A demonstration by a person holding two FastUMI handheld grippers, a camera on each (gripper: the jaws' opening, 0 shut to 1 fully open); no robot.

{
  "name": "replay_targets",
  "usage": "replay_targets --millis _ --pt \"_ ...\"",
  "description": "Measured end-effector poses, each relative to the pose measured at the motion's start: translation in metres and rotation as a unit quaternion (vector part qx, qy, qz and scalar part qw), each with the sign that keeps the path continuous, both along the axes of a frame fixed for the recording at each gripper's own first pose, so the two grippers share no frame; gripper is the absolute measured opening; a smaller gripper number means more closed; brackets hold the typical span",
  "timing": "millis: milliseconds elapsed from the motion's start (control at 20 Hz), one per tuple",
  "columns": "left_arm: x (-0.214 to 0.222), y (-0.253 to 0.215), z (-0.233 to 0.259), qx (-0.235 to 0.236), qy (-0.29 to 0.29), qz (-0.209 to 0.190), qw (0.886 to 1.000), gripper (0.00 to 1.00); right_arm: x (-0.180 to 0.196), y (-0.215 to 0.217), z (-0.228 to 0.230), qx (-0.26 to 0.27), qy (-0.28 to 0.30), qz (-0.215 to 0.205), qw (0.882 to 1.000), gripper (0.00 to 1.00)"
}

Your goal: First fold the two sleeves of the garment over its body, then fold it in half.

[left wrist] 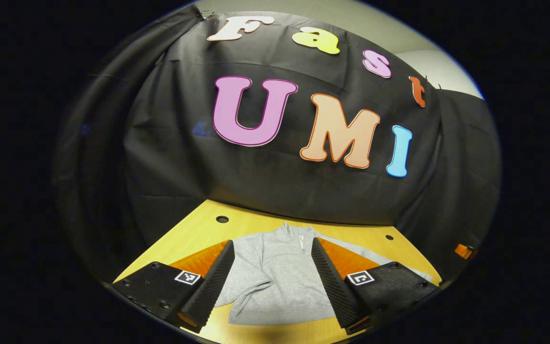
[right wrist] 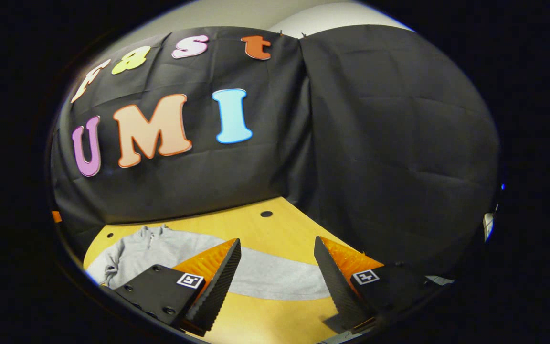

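A grey zip-neck garment point(left wrist: 275, 272) lies flat on the wooden table point(left wrist: 198, 224), collar toward the booth wall. In the left gripper view one sleeve lies folded across the body near the hem, and the other sleeve stretches out to the right. My left gripper point(left wrist: 272, 248) hovers open above the garment's body, with nothing between its fingers. In the right gripper view the garment point(right wrist: 160, 251) lies to the left, and its outstretched sleeve point(right wrist: 280, 277) runs across between the open fingers of my right gripper point(right wrist: 277, 246), which is held above it.
The yellow wooden table point(right wrist: 280, 224) has small dark holes point(left wrist: 222, 219) near its far edge. Black cloth walls close the booth behind and to the sides. Bare tabletop lies in front of the sleeve in the right gripper view.
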State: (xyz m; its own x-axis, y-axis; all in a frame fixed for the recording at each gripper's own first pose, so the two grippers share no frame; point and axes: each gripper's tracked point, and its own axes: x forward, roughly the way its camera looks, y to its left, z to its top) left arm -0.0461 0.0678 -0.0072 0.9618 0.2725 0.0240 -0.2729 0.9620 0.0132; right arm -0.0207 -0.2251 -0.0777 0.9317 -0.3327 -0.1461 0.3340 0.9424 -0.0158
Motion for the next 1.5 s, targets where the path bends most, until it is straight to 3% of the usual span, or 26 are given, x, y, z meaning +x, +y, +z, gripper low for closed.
replay_targets --millis 100,400,450,550,600,700,750,850,1100,1150,1200,1350,1450,1500 --pt "0.0 0.004 0.001 0.011 0.002 0.013 1.0 0.95 -0.001 -0.031 -0.021 0.012 0.013 -0.02 1.0 0.93" --pt "0.009 -0.012 0.001 0.011 0.003 0.016 1.0 0.94 0.007 -0.084 -0.094 0.04 0.082 -0.037 0.995 0.97" --pt "0.01 -0.017 0.0 0.005 0.001 0.012 1.0 0.94 0.009 -0.088 -0.109 0.045 0.098 -0.033 0.994 0.93" --pt "0.011 -0.024 -0.004 0.001 0.003 0.012 1.0 0.94 0.014 -0.096 -0.136 0.051 0.128 -0.032 0.99 0.97" --pt "0.009 -0.026 -0.008 0.003 0.005 0.015 1.0 0.94 0.016 -0.101 -0.148 0.054 0.139 -0.031 0.988 0.93" --pt "0.006 -0.03 -0.01 0.004 0.007 0.018 1.0 0.94 0.022 -0.107 -0.164 0.06 0.156 -0.031 0.985 0.98" --pt "0.005 -0.031 -0.012 0.003 0.01 0.021 1.0 0.94 0.025 -0.111 -0.172 0.065 0.163 -0.032 0.984 0.93" --pt "0.003 -0.033 -0.017 0.001 0.016 0.024 1.0 0.94 0.026 -0.115 -0.182 0.069 0.173 -0.027 0.982 0.97" --pt "0.001 -0.035 -0.022 -0.006 0.019 0.029 0.999 0.94 0.037 -0.122 -0.198 0.065 0.203 -0.022 0.977 0.9" --pt "0.0 -0.035 -0.021 -0.004 0.02 0.031 0.999 0.94 0.037 -0.123 -0.201 0.064 0.208 -0.022 0.976 0.95" --pt "0.0 -0.032 -0.021 -0.001 0.021 0.033 0.999 0.94 0.038 -0.124 -0.204 0.056 0.212 -0.023 0.975 0.87" --pt "0.0 -0.027 -0.018 0.006 0.021 0.04 0.999 0.94 0.036 -0.125 -0.205 0.04 0.219 -0.023 0.975 0.82" --pt "0.002 -0.025 -0.02 0.005 0.024 0.041 0.999 0.94 0.036 -0.123 -0.206 0.042 0.222 -0.024 0.974 0.56" --pt "0.003 -0.024 -0.02 0.004 0.023 0.041 0.999 0.94 0.037 -0.123 -0.208 0.043 0.224 -0.024 0.973 0.53"
